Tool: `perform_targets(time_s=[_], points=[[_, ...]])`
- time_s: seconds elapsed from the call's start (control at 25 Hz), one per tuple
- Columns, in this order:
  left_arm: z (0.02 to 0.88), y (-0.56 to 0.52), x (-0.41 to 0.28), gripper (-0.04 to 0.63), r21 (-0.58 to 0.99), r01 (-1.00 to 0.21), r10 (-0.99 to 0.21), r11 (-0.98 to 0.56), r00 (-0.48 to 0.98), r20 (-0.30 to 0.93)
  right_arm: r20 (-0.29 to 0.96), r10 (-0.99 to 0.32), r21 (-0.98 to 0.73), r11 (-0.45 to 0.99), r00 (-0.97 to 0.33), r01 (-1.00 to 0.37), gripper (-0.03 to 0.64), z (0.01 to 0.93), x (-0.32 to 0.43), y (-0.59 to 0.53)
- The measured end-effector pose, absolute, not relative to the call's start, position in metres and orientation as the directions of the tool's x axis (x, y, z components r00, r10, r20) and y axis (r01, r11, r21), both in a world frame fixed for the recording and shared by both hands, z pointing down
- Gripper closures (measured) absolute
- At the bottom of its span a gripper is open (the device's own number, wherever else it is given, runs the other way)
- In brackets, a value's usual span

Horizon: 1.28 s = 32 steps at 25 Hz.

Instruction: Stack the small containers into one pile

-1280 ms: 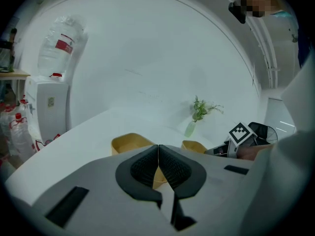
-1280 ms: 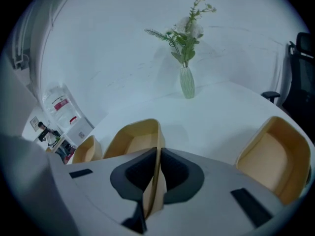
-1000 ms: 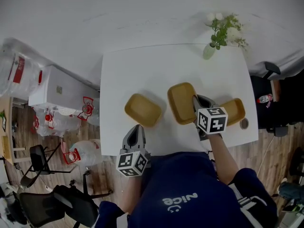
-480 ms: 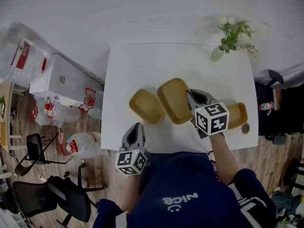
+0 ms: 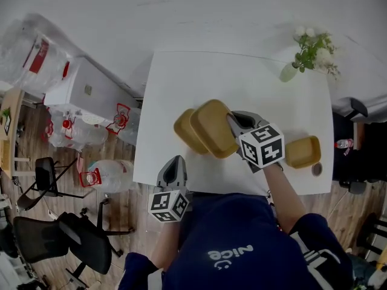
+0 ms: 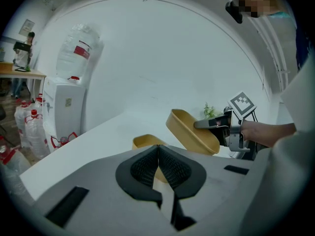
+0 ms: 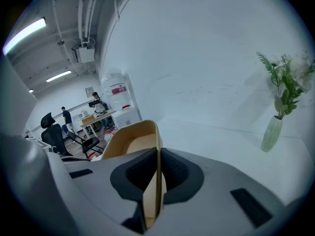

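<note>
Right gripper (image 7: 158,156): clamped on rim of tan shallow rectangular container (image 5: 213,127), held tilted, partly over second tan container (image 5: 181,127) | Left gripper (image 6: 158,154): closed, empty.

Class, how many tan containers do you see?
3. A tilted container in the right gripper, a second container on the table partly behind it, a third container near the right edge.

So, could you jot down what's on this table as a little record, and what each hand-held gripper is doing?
Table: white table
Containers: three, tan, none stacked yet
Held container: lifted, tilted, partly over the left container
Right container: alone near the table's right edge
Right hand-held gripper: shut on the held container's rim
Left hand-held gripper: shut, empty, at the table's near edge
Also: vase of flowers at the far right corner
</note>
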<state>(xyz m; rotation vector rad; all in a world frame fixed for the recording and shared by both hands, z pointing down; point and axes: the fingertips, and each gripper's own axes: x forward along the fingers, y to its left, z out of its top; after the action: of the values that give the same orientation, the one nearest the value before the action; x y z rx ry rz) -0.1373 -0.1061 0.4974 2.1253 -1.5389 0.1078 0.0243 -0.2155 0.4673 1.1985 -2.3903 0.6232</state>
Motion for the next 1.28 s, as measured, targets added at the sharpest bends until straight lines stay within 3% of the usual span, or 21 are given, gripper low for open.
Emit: perform_targets(time_s=[0.52, 1.28], points=[[0.496, -0.092, -0.168, 0.577, 0.346, -0.926, -0.888, -0.152, 0.281, 0.363, 0.546, -0.540, -0.222, 0.644, -0.641, -0.732, 0.560, 0.479, -0.039, -0.229], [0.511, -0.082, -0.194, 0.576, 0.332, -0.940, -0.883, -0.081, 0.222, 0.414, 0.654, -0.412, -0.226, 0.694, -0.635, -0.684, 0.560, 0.534, -0.067, -0.240]])
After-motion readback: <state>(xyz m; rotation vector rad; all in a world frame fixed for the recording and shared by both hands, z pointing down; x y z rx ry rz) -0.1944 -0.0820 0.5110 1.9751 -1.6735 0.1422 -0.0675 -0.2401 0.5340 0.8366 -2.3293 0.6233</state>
